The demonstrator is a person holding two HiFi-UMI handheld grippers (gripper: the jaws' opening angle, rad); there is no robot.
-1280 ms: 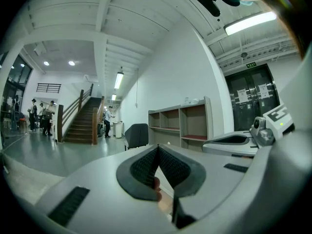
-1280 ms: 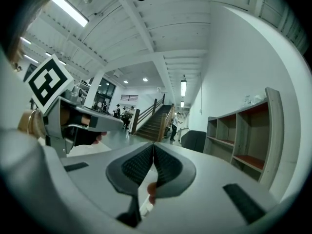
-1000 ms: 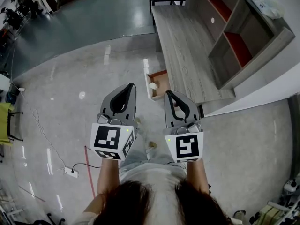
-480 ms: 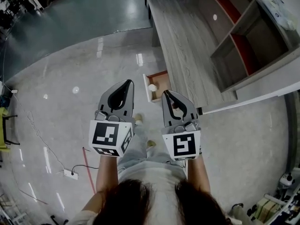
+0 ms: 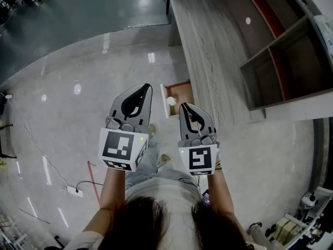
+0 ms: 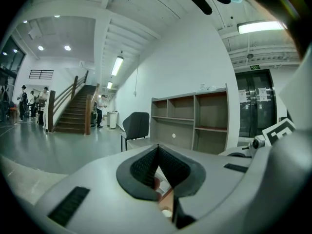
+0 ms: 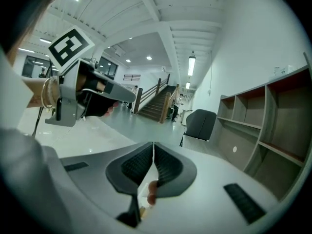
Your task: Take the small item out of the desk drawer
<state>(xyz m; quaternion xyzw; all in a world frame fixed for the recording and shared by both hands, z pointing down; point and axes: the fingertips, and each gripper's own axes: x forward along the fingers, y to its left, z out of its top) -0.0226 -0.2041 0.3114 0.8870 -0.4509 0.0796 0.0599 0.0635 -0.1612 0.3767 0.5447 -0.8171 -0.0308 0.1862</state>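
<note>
Head view: drawer (image 5: pixel 179 94) stands open off the counter (image 5: pixel 208 46) edge. Small item (image 5: pixel 171 100), white and rounded, sits at the drawer's 9 o'clock side by the front panel. It's at 4 o'clock from the left gripper (image 5: pixel 146 87) and 10 o'clock from the right gripper (image 5: pixel 183 106); neither touches it. Looks light and rigid, may roll. I'd open up and pinch across its sides from above.

Left gripper view: fingers (image 6: pixel 142 168) closed tip to tip, nothing between.

Right gripper view: fingers (image 7: pixel 136 166) pressed together, empty.

No readable brand or label; marker cubes (image 5: pixel 120 149) show patterns only.
</note>
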